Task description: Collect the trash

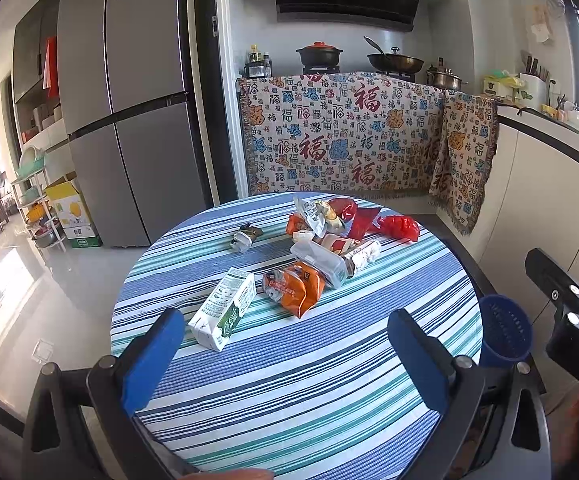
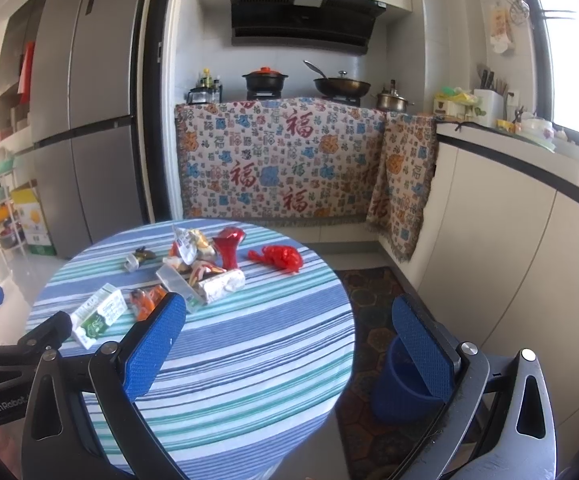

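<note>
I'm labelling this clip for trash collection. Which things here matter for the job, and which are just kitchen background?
For the job: milk carton, orange wrapper, red bag, blue bin.

Background: fridge, wok, black pot.

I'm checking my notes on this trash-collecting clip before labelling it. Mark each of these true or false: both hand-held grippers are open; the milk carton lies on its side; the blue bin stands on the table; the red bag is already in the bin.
1. Both hand-held grippers, left and right, are open. True.
2. The milk carton lies on its side. True.
3. The blue bin stands on the table. False: it stands on the floor beside it.
4. The red bag is in the bin. False: it lies on the table.
</note>
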Tool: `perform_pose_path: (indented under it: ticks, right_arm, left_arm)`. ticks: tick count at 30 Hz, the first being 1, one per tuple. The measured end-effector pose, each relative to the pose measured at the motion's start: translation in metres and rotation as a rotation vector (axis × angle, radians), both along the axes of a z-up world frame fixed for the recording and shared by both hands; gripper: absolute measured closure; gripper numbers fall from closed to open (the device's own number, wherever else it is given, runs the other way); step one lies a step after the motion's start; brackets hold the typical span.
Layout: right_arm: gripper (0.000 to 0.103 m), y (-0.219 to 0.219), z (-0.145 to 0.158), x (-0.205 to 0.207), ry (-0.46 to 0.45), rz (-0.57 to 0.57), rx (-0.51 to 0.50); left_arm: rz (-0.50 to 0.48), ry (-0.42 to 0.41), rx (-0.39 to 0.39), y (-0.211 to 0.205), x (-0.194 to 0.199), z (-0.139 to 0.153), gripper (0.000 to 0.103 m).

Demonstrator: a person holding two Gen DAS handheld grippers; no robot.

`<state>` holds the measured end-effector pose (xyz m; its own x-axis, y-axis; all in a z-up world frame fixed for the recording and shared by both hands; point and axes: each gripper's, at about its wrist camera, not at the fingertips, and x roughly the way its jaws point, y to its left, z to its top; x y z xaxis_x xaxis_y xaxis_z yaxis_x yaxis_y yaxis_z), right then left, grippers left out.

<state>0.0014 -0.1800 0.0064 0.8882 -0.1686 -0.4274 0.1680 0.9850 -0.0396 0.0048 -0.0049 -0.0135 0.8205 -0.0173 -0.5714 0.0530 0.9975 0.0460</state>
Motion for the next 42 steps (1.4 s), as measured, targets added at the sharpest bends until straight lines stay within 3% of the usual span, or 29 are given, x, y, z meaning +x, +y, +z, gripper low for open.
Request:
perform_pose_path:
  ticks: [19, 31, 37, 42]
  right_arm:
    - [0.000, 0.000, -0.002, 0.000, -0.004, -0.004, 0.000]
    - [0.000, -0.002, -0.011, 0.007, 0.014, 0.001, 0.006]
    - [0.000, 0.000, -0.023, 0.017, 0.047, 0.014, 0.008]
    - [0.000, 0.003, -0.033, 0.024, 0.070, 0.031, 0.010]
  left_arm:
    - [0.000, 0.008, 0.001, 0.003, 0.001, -0.007, 0.000]
    - [0.032, 0.098, -0.065, 0.044, 0.015, -0.042, 0.000]
    - [-0.022, 0.136, -0.123, 0.070, 0.029, -0.059, 0.000]
    - [-0.063, 0.186, -0.154, 0.100, 0.065, -0.073, 0.000]
